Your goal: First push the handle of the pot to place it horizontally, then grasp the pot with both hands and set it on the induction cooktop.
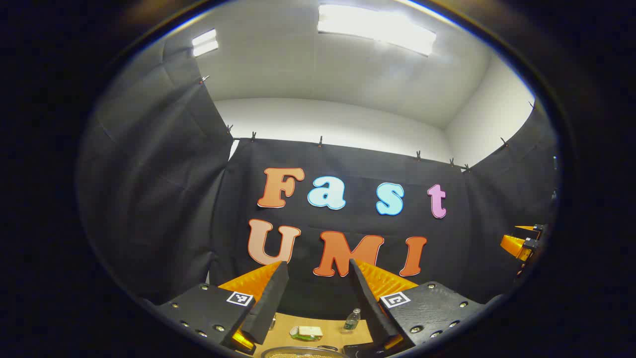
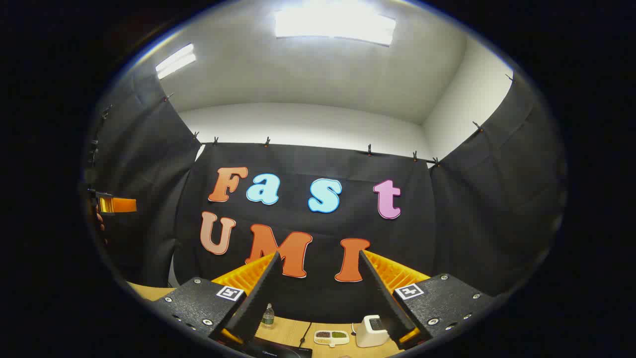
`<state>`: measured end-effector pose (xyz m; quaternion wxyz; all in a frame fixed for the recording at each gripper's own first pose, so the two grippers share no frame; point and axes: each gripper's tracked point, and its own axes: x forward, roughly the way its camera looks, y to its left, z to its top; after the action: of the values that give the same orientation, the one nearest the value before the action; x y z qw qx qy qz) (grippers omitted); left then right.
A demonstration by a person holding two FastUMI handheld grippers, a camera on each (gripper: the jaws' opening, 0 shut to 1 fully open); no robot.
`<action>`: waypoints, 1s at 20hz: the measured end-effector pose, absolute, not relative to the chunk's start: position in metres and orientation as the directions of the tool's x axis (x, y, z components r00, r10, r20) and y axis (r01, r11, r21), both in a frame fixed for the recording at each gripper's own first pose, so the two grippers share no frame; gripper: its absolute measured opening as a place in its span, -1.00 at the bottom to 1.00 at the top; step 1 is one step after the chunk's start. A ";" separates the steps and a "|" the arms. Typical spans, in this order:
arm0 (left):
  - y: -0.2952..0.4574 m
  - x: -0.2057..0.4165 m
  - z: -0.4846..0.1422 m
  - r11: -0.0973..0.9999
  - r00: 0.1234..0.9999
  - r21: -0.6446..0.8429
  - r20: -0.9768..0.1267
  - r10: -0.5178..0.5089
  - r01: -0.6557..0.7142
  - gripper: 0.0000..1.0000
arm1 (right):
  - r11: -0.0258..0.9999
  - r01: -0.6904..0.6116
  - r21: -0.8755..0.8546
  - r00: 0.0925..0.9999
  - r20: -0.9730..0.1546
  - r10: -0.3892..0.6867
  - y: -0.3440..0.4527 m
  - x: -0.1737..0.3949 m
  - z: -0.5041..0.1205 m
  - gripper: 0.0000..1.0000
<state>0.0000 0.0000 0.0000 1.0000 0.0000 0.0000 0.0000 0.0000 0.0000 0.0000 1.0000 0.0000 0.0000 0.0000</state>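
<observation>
Both grippers raised, cams tilted up at booth wall & ceiling; only a thin strip of table (image 1: 318, 323) shows low down.

Left gripper view, near to far: left gripper (image 1: 318, 268) fingers spread wide, nothing between them. Right under the gap, at the very bottom edge, a curved metal rim = the pot (image 1: 303, 352); just a sliver visible, so can't tell which way its handle points or how its long axis lies. Beside the pot, toward right finger, a dark flat corner, prob the induction cooktop (image 1: 360, 350). Beyond the pot on the table: small tray w/ white & green contents (image 1: 306, 333), then a small water bottle (image 1: 352, 319) upright, farther back near the wall. Far right of pot, at the edge, the other gripper pokes in.

Right gripper view: right gripper (image 2: 318, 266) fingers also wide apart, holding nothing. Dark cooktop edge sits at bottom between them. Past it a divided dish (image 2: 331, 337), a white boxy device (image 2: 371, 330) beside it, cable (image 2: 304, 335) running back, bottle upright by the left finger
</observation>
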 end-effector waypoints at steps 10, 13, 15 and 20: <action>-0.020 0.011 -0.015 0.999 0.998 0.015 -0.039 -0.048 0.049 0.53 | 1.000 -0.018 -0.011 1.000 0.002 0.018 -0.004 0.010 -0.013 0.89; -0.015 0.017 -0.026 0.998 0.997 0.041 -0.064 -0.037 0.040 0.55 | 1.000 -0.012 0.000 1.000 -0.004 0.012 -0.011 0.009 -0.015 0.89; -0.021 0.018 -0.035 0.998 0.995 0.025 -0.086 -0.047 0.049 0.55 | 1.000 0.012 -0.013 1.000 -0.002 -0.013 -0.022 0.008 -0.018 0.89; -0.017 0.019 -0.044 0.998 0.995 0.026 -0.089 -0.046 0.049 0.53 | 1.000 0.027 -0.005 0.999 -0.018 -0.027 -0.030 0.005 -0.026 0.89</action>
<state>0.0193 -0.0174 -0.0441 0.9986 0.0140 0.0445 -0.0239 0.0047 -0.0305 -0.0263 0.9999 -0.0024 0.0092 -0.0134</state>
